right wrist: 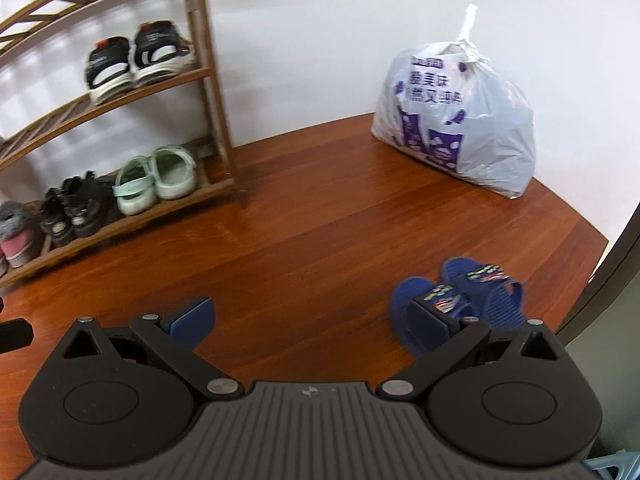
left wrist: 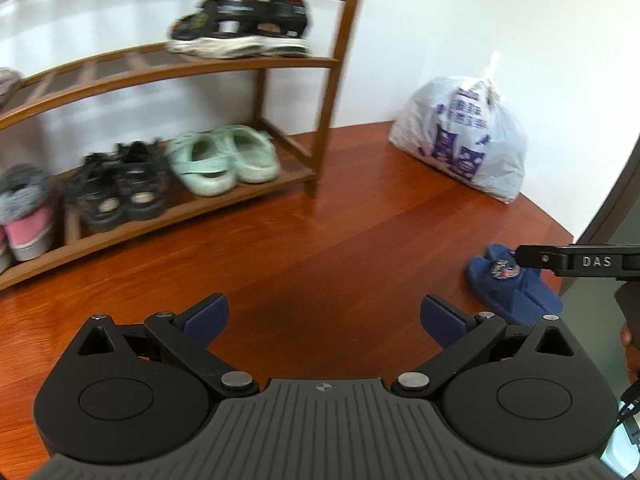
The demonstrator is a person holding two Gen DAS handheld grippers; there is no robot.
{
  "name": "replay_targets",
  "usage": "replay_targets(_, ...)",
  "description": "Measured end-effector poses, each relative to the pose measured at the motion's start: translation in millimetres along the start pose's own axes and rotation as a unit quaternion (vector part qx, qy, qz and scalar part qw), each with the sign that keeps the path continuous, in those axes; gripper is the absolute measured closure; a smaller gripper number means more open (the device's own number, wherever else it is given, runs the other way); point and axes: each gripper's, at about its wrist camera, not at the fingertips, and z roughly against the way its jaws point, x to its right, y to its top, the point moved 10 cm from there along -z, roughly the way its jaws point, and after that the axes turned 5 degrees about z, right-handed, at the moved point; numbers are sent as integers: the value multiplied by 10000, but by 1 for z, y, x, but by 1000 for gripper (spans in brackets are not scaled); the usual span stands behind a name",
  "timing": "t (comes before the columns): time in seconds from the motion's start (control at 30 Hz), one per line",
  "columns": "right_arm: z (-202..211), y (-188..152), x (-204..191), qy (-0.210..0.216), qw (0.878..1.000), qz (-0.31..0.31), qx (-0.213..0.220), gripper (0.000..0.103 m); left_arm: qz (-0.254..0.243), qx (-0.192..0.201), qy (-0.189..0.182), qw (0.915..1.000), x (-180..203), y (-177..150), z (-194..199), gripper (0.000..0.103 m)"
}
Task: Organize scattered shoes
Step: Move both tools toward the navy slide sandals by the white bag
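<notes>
A pair of blue slippers (right wrist: 460,300) lies on the wood floor at the right, also seen as blue slippers (left wrist: 512,284) in the left wrist view. My right gripper (right wrist: 316,320) is open above the floor, its right finger in front of the nearer slipper. My left gripper (left wrist: 324,320) is open over bare floor, holding nothing. The wooden shoe rack (left wrist: 256,64) holds black-and-white sandals (left wrist: 240,24) on a middle shelf, and mint clogs (left wrist: 224,160), black shoes (left wrist: 120,188) and pink fur-trimmed shoes (left wrist: 24,212) on the bottom shelf.
A tied white plastic bag (right wrist: 460,124) with purple print sits against the white wall right of the rack. A dark door frame (right wrist: 608,264) stands at the far right. The right gripper's arm (left wrist: 580,262) crosses over the slippers in the left wrist view.
</notes>
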Motion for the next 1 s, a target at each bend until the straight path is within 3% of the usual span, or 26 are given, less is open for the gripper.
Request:
replay_targets(0.27,-14,-7,72,-43,9998,-87,-149,1,-93,-154,-291,9994,76,-4,-45,0)
replay_targets(0.6,-20,-19,162,-148,9995,-60,-288,1,-53,-160,-363,9992,153,-18,-97,0)
replay_targets(1.0,-24,-35,229,-354,9982,-228,-416,1,-343,-231,-503,9979,220,-39,-154,6)
